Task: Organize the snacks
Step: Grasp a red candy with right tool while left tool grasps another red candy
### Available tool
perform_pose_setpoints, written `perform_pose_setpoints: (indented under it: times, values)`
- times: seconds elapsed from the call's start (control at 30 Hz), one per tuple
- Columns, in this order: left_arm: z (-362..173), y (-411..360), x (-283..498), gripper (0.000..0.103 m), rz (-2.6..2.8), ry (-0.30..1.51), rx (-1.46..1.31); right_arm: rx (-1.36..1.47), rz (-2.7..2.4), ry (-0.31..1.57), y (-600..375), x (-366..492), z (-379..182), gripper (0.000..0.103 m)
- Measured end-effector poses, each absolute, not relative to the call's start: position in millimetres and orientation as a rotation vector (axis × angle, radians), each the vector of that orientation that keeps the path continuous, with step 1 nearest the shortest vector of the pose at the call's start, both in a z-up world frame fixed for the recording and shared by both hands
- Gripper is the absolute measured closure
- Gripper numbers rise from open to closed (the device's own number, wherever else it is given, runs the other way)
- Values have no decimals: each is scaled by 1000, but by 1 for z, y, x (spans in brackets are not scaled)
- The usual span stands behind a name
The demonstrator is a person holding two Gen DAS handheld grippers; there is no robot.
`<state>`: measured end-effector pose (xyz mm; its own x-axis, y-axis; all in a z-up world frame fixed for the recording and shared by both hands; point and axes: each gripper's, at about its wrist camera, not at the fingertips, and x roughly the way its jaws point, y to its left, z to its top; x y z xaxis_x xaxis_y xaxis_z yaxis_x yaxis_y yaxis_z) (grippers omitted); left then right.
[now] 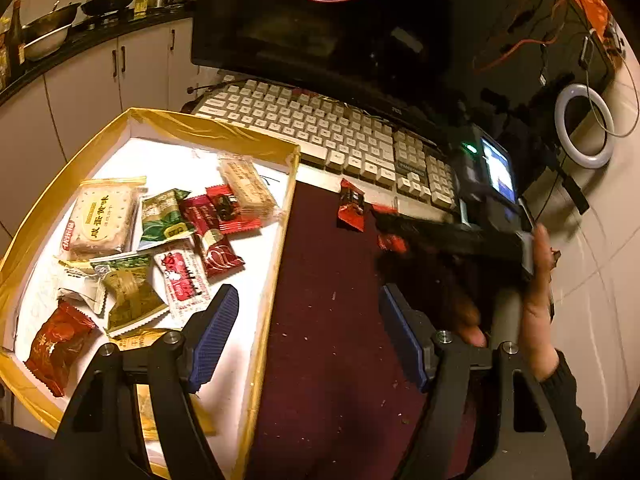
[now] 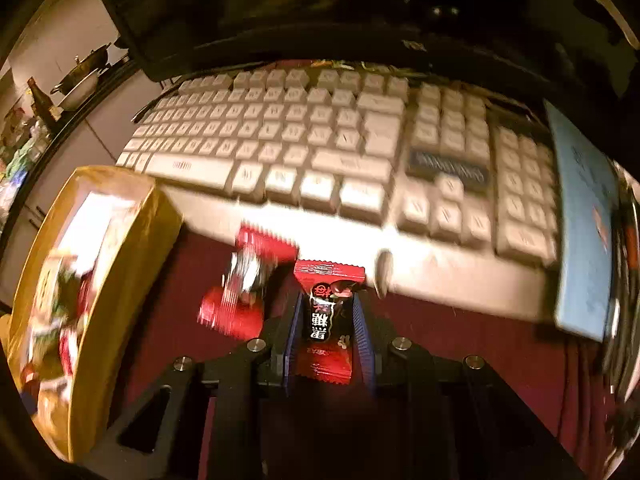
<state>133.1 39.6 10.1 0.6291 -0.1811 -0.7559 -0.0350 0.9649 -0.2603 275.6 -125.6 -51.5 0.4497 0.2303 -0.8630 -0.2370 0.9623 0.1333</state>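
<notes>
A gold-rimmed white box (image 1: 216, 128) on the left holds several wrapped snacks, among them a yellow biscuit pack (image 1: 102, 220) and a green packet (image 1: 162, 216). My left gripper (image 1: 308, 304) hangs open over the box's right edge and the dark red mat (image 1: 328, 280), with nothing between its blue pads. My right gripper (image 2: 326, 300) is shut on a red and black candy packet (image 2: 326, 332) just in front of the keyboard (image 2: 304, 140). A second red packet (image 2: 244, 288) lies on the mat to its left, also seen as the red packet (image 1: 352, 206) in the left wrist view.
A monitor (image 1: 320, 20) stands behind the keyboard (image 1: 320, 128). A small lit screen (image 1: 498, 170) and a ring light (image 1: 584, 126) are at the right. A blue card (image 2: 584, 240) leans by the keyboard's right end. The box (image 2: 120, 280) sits at the left. A hand (image 1: 538, 280) holds the right gripper.
</notes>
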Motion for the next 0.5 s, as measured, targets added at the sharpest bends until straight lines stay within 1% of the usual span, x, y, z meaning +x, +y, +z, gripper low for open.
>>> perform_pose_setpoints:
  times: [0.13,0.3,0.5]
  values:
    - [11,25,140,31,-105,895,-216,49,295,1083,-159,235,-51,78]
    - [5,-3,164,31,-128,929,-125,101,233,988,-203,187,-52,78]
    - [-13,-27,216,31,-119,1019,-54,157,239,900,-215,172,-56,77]
